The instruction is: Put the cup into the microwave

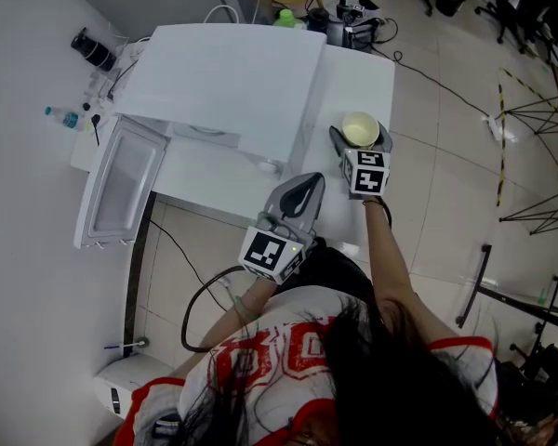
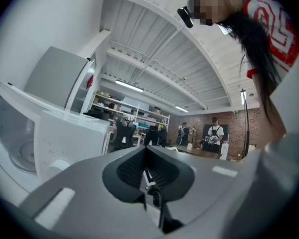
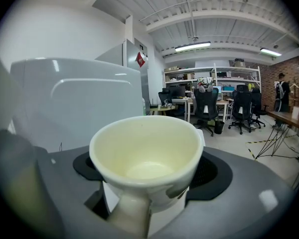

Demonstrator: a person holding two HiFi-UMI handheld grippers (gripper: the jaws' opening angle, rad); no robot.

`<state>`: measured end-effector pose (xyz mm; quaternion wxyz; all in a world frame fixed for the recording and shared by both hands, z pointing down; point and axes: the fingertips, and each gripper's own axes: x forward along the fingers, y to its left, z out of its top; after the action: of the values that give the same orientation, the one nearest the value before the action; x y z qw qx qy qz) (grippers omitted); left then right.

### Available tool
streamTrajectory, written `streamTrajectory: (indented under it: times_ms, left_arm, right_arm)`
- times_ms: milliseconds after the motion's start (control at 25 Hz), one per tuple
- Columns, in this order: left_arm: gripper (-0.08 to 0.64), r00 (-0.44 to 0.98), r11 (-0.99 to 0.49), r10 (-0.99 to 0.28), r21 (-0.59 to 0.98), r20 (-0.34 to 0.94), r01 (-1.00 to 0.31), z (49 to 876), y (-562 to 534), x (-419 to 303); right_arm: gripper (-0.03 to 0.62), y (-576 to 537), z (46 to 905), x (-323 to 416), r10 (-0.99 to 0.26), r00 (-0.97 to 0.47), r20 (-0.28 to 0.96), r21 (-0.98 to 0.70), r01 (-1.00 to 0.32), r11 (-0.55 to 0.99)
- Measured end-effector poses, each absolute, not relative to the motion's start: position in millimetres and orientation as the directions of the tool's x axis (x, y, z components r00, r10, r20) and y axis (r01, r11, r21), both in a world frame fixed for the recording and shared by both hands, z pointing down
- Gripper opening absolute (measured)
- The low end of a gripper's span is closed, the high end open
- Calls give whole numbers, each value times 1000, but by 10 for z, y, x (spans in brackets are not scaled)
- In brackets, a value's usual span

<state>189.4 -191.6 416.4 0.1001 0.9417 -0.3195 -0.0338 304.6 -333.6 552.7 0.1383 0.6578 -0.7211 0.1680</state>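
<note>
The white rectangular table [image 1: 365,68] carries the white box-shaped microwave oven [image 1: 225,80]. Its windowed white door [image 1: 121,186] hangs open toward 9 o'clock, so the cavity looks ready to load. At the oven's 3 o'clock, the right gripper [image 1: 362,143] grasps the cream ceramic cup [image 1: 360,128] upright, handle toward its camera, probably to carry it level. The left gripper [image 1: 296,195], at 6 o'clock, is clenched on nothing and seems idle.
</note>
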Motion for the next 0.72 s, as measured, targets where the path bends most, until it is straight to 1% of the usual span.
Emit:
streamTrajectory:
  times_ms: [480, 720]
  left_arm:
    - [-11, 777, -761, -628, 172, 46, -625, 4013, -1764, 1583]
    - [-11, 759, -743, -651, 176, 34, -645, 3979, -1757, 1332]
  right_arm:
    - [470, -2779, 5131, 2962, -919, -65, 389, -88, -996, 34]
    - [469, -2572, 4991, 2849, -928, -53, 368, -86, -996, 23]
